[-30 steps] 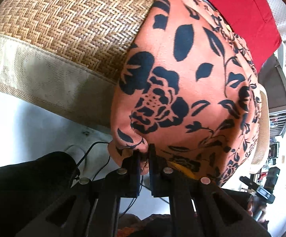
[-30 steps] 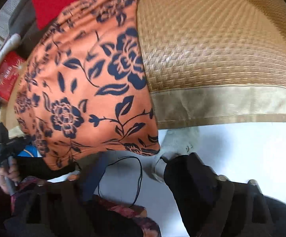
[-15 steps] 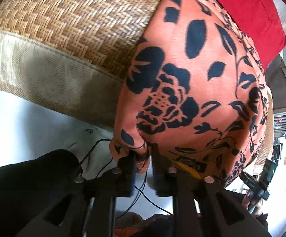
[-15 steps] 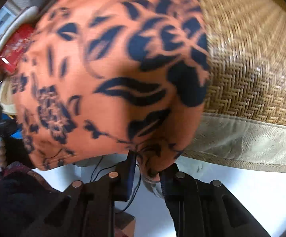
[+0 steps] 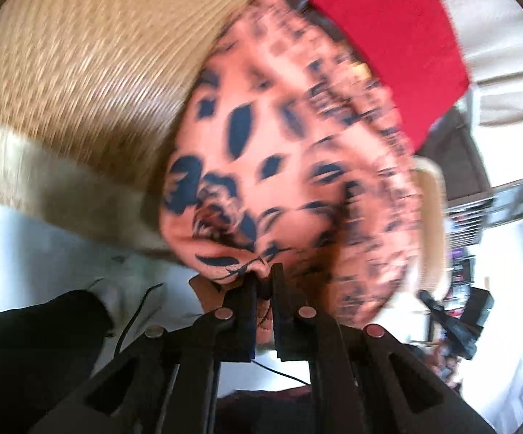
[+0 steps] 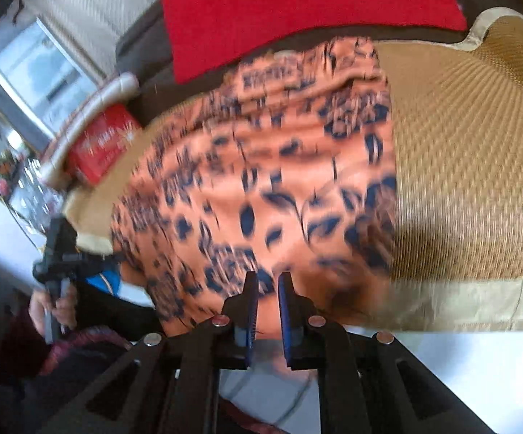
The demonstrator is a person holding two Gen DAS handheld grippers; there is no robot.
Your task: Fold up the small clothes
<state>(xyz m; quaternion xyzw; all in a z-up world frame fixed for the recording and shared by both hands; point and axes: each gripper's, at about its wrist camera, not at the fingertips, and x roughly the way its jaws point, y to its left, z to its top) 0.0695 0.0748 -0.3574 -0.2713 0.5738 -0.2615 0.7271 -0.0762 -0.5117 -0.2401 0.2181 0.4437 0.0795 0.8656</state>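
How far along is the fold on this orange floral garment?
Early stage. Done: the left gripper and right gripper each pinch the near hem of the orange floral garment on the woven mat. In hand: lifting that hem; the frames are blurred. Left: no completed fold shows. The red cloth lies untouched.

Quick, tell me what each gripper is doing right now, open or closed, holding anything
Left gripper: shut on a corner of the orange floral cloth.
Right gripper: narrow gap; grip on the cloth's near edge cannot be told through blur.
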